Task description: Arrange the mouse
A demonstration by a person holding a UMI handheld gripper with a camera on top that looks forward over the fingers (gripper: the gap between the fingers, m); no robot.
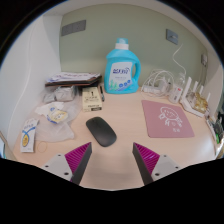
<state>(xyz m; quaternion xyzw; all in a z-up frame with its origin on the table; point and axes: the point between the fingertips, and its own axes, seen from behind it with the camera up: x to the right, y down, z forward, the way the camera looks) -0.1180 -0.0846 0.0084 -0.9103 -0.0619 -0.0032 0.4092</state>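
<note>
Currently on view:

- Gripper (112,160): two fingers with magenta inner pads (78,157), standing apart and holding nothing; they hover above the pale wooden tabletop (115,165).
- Dark grey oval computer mouse (100,130): lies flat on the tabletop, just ahead of the fingers and slightly toward the left one, untouched by either.
- Pink square mouse mat with a white pattern (166,118): lies flat, to the right of the mouse and apart from it.
- Blue plastic detergent bottle with a white label (121,70): stands upright beyond the mouse, near the wall.
- Small packets and wrapped items (52,113): scattered left of the mouse; their contents cannot be told.
- White items with cables (170,88): beyond the mat, near the wall.
</note>
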